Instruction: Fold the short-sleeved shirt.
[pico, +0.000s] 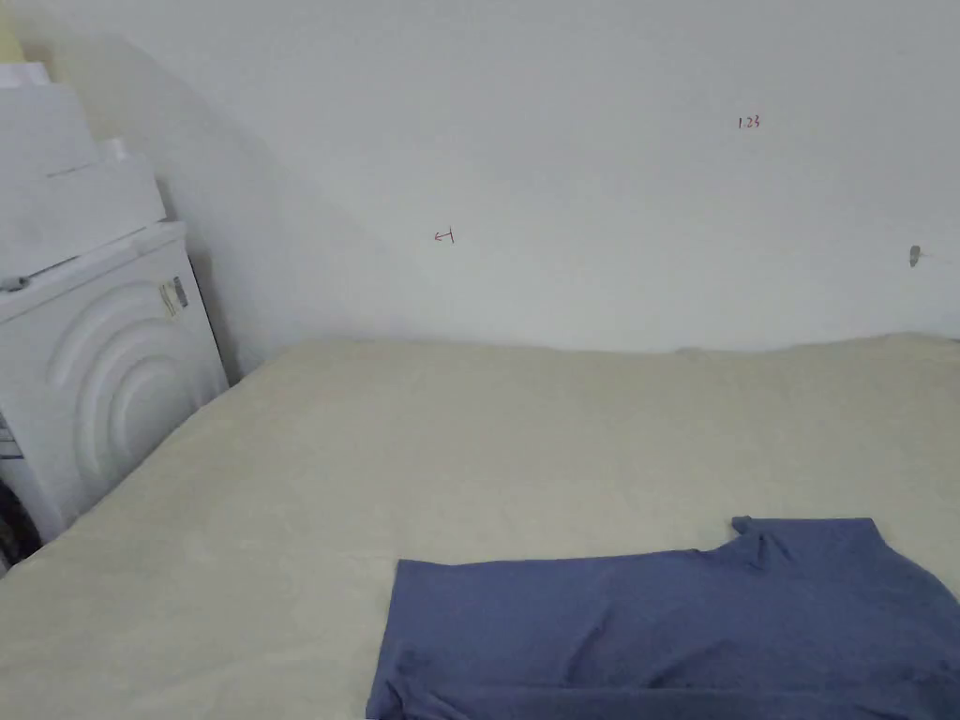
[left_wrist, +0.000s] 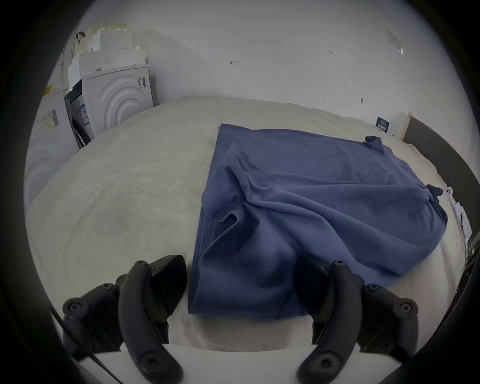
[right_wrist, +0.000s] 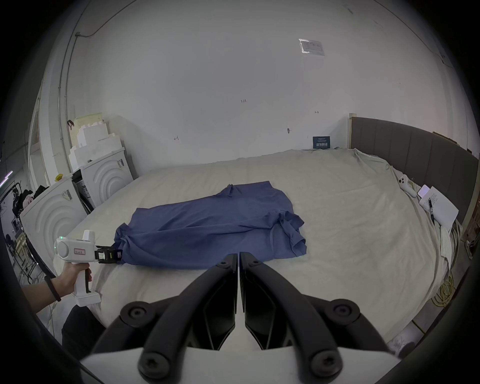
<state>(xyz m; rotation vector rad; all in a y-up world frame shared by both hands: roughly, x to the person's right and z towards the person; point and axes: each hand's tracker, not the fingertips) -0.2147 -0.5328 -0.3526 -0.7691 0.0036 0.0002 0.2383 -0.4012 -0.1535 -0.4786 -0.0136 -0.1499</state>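
Bed (pico: 281, 525), blue shirt (right_wrist: 207, 228), left gripper (left_wrist: 241, 283) jaws apart

Short-sleeved shirt (left_wrist: 311, 197): plain slate blue, no print, seams stitched in the same blue. Bed cover (right_wrist: 337, 202): pale cream, unpatterned, faintly mottled. Wall (pico: 562, 141): flat white with a few tiny dark red pen marks. Washing machine (pico: 103, 394): white, side panel embossed with concentric arcs; a second one like it (right_wrist: 49, 215) in the right gripper view. Foam blocks (right_wrist: 96, 137) stacked on top: white. Headboard (right_wrist: 405, 153): dark grey, vertical panel lines. Left gripper (left_wrist: 241, 283): black jaws, and in the right gripper view a white body and handle. Right gripper (right_wrist: 238, 259): black jaws. Wristband (right_wrist: 52, 288) on the person's left arm: black. Small sign (right_wrist: 321, 142) by the wall: dark blue with white marks. Cable (right_wrist: 445, 292) beside the bed: yellow.
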